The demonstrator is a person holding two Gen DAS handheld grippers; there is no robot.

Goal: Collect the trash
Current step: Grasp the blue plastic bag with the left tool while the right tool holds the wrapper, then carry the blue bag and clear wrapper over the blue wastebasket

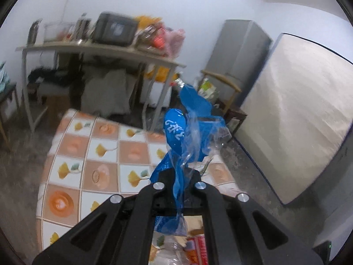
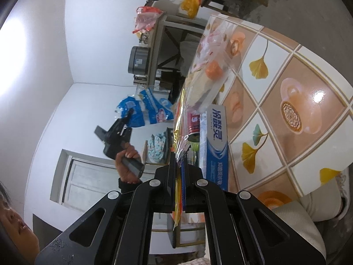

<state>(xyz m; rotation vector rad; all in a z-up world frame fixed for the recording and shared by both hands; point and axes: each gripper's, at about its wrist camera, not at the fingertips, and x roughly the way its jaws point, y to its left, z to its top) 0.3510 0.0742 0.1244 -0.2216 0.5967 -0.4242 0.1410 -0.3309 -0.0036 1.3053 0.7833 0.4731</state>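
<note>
left claw (image 1: 179, 190): jaws clamped on a blue plastic wrapper (image 1: 187, 132), lifted clear above the desk (image 1: 92, 154); seen from the right wrist view too, held by a hand (image 2: 128, 161), wrapper (image 2: 150, 110) dangling in the air left of the desk edge.
right claw (image 2: 179, 176): jaws pinched tight on the edge of a yellow/gold bag (image 2: 179, 114), which looks like the collecting bag, mouth facing the desk side.
trash still on desk: toothpaste box (image 2: 215, 145), red packet (image 2: 194, 121), clear bag with orange things (image 2: 211, 66), all bunched near the bag edge on the tiled cloth.
where the task's thing is: blue wrapper in the left claw, well apart from the desk, not yet in the bag.
risk 1: wrapper is thin, slick and crumpled, gripped by only a strip; a fast swing could let it slide out and drop on the floor.
risk 2: loose clear film hangs off the wrapper, could snag on the claw or the bag rim and stay out.
risk 3: bag held at one edge only, so the mouth may sag shut; drop could miss.
risk 4: left view is blurred, aim is hard to judge.
risk 5: pulling the bag could drag the toothpaste box off the desk.
</note>
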